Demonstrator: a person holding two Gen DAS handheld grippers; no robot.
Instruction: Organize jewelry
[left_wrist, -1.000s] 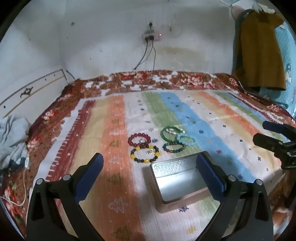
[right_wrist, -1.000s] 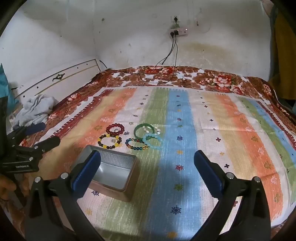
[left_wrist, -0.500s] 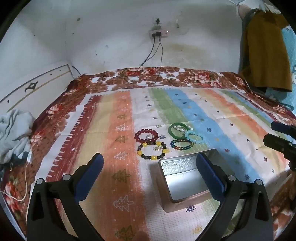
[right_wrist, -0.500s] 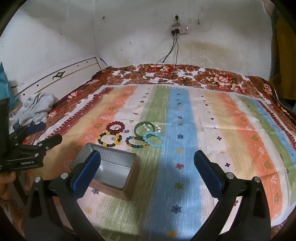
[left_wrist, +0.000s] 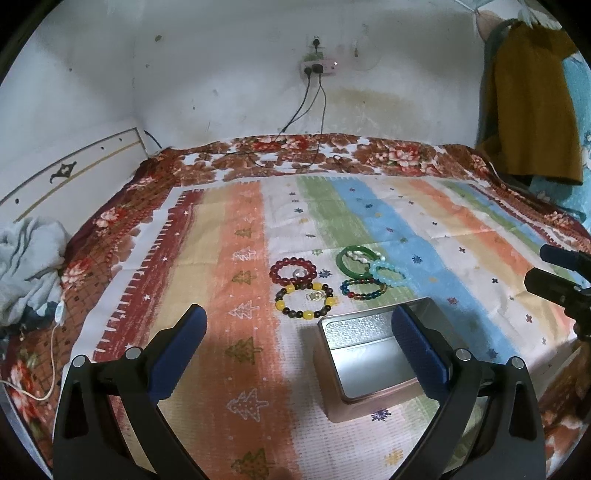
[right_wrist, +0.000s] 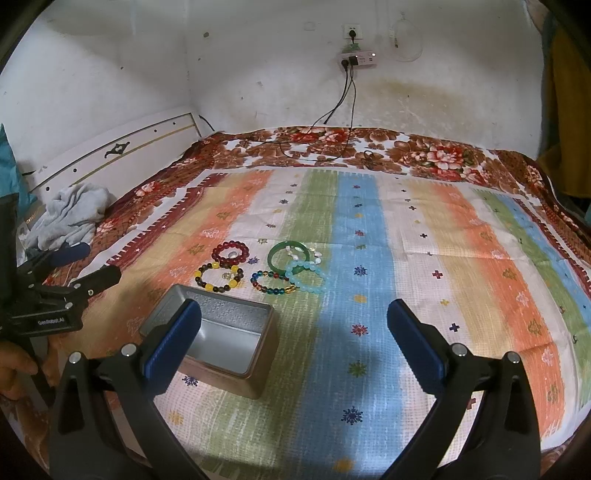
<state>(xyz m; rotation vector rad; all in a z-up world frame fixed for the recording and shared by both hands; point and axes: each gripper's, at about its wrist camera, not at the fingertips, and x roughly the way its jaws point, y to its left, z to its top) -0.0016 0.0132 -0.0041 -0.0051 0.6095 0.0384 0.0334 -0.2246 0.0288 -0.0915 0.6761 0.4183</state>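
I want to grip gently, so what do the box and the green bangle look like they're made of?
The box looks like thin metal, probably tin: silvery sheen inside and an embossed pattern on the inner wall. The green bangle is one smooth, glossy, translucent ring with no beads, so it could be jade, glass or plastic; the pictures can't settle which.

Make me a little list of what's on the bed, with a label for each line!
surface: striped blanket on a bed
box: open metal tin, nothing visible inside
bracelets: five, lying beyond the tin
colours: red bracelet, yellow and brown bracelet, green bangle, pale blue bracelet, many-coloured bracelet
touching: pale blue one overlaps the green and many-coloured ones
left tool: open, holding nothing
right tool: open, holding nothing
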